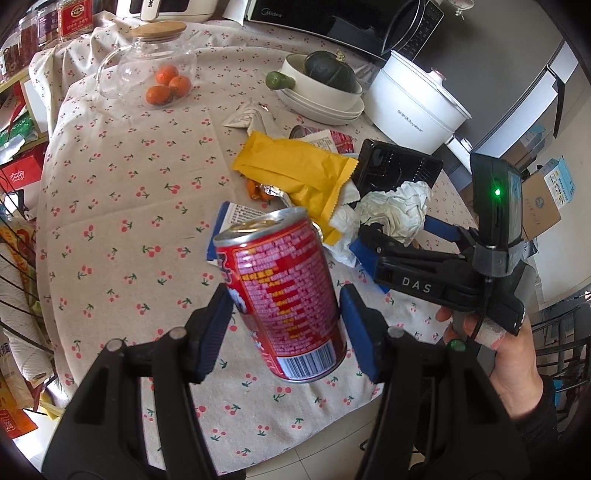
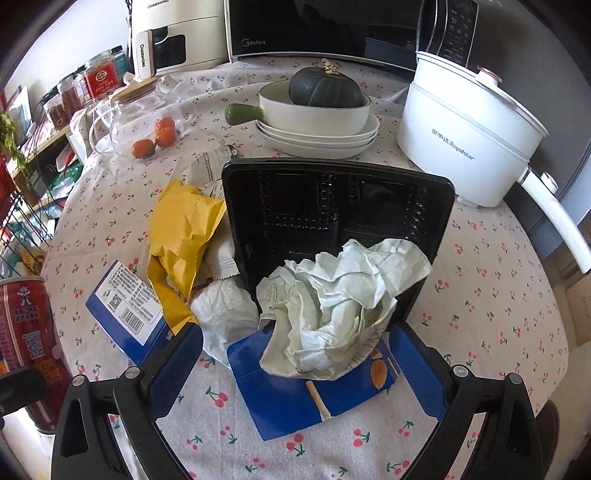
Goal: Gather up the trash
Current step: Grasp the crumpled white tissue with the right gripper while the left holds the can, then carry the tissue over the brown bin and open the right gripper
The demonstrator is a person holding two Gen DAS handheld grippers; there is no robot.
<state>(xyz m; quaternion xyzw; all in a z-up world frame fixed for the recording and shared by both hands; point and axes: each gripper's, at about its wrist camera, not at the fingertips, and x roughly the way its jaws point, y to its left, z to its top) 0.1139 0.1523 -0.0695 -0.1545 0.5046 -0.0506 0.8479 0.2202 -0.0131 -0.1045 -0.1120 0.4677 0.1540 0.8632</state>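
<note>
A red drink can [image 1: 280, 266] hangs tilted above the cherry-print tablecloth [image 1: 129, 229], and my left gripper [image 1: 284, 314] is shut on its sides. The same can shows at the left edge of the right wrist view [image 2: 26, 332]. My right gripper [image 2: 295, 343] stands open over a crumpled white paper [image 2: 332, 302] lying on a flat blue box [image 2: 295, 398]; its pads flank them without pressing. Behind the paper a black plastic tray [image 2: 314, 206] stands tilted. A yellow wrapper [image 2: 181, 229], a white crumpled bag [image 2: 225, 314] and a second blue box [image 2: 125, 302] lie to the left.
At the back stand a white electric pot [image 2: 461, 140], a bowl with a dark squash on stacked plates [image 2: 317, 136], a glass jar [image 2: 110, 122] beside tangerines, and a microwave [image 2: 314, 26]. A wire rack [image 1: 14, 277] borders the table's left edge. A hand [image 1: 517, 354] holds the right gripper.
</note>
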